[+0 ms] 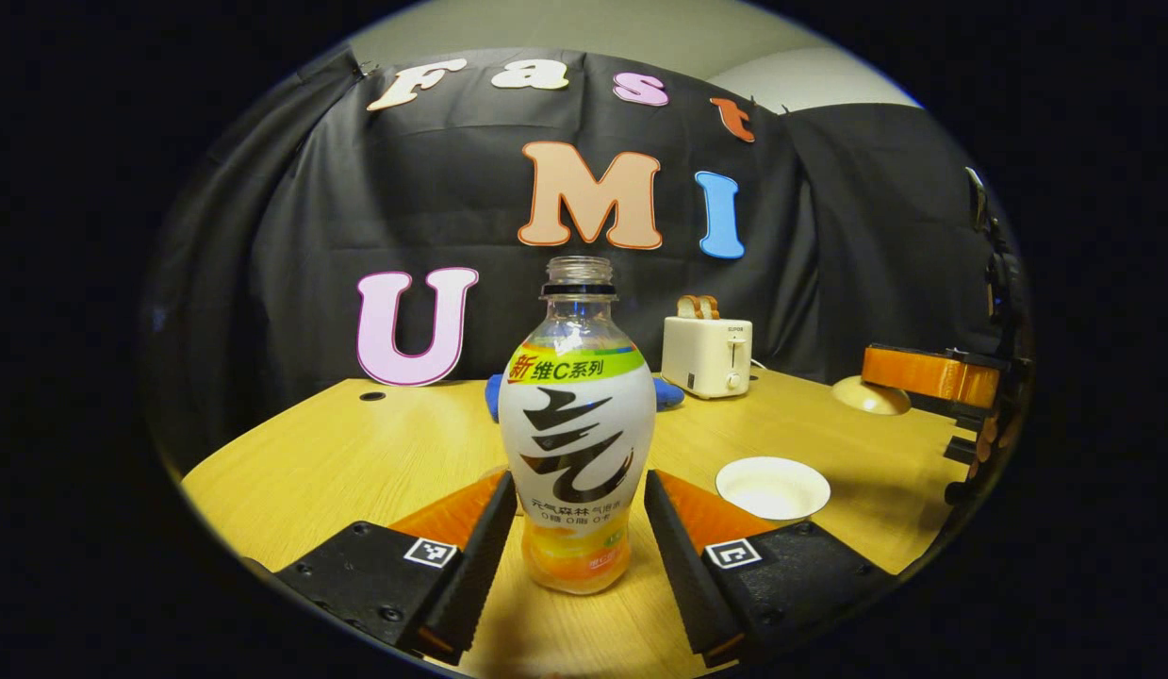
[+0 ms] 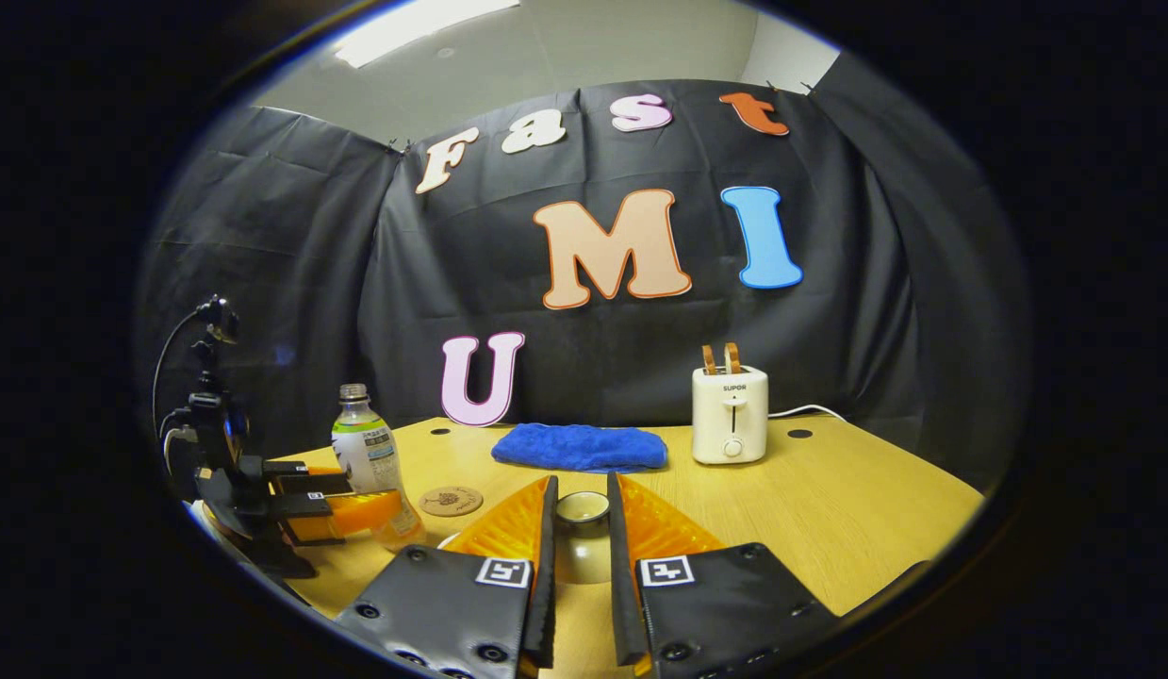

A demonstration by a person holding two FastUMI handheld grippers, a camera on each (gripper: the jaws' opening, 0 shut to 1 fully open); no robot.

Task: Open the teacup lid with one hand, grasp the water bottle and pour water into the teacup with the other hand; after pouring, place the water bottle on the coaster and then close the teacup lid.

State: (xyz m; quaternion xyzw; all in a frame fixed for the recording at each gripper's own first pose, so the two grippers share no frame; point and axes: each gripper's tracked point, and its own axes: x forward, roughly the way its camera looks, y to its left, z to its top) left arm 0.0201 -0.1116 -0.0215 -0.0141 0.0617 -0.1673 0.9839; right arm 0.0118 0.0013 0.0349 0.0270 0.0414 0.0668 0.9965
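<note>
The left gripper (image 1: pixel 580 528), seen in the left gripper view, stands with its two fingers spread on either side of the water bottle (image 1: pixel 577 434), a visible gap between each finger and the bottle's lower body, so it is released and not pressing on anything. The bottle stands upright on the wooden table (image 1: pixel 338 462), uncapped (its neck is bare), with orange liquid low in it. To the right on the table lies the white teacup (image 1: pixel 772 487), open at the top, and farther right the right gripper (image 1: pixel 932 377) hangs above the table with the pale teacup lid (image 1: pixel 870 396) at its fingers. At the back stand a white toaster (image 1: pixel 706 356) and a blue cloth (image 1: pixel 668 392) partly hidden behind the bottle. In the right gripper view, the right gripper (image 2: pixel 581 528) has its fingers drawn close on the lid (image 2: pixel 582 538), both fingers against its sides, grasping it by the knob end. At the left the left gripper (image 2: pixel 343 509) flanks the bottle (image 2: pixel 371 462), and a round coaster (image 2: pixel 451 500) lies on the table (image 2: pixel 847 509) just beside the bottle. The blue cloth (image 2: pixel 580 447) and toaster (image 2: pixel 730 413) sit at the back.
</note>
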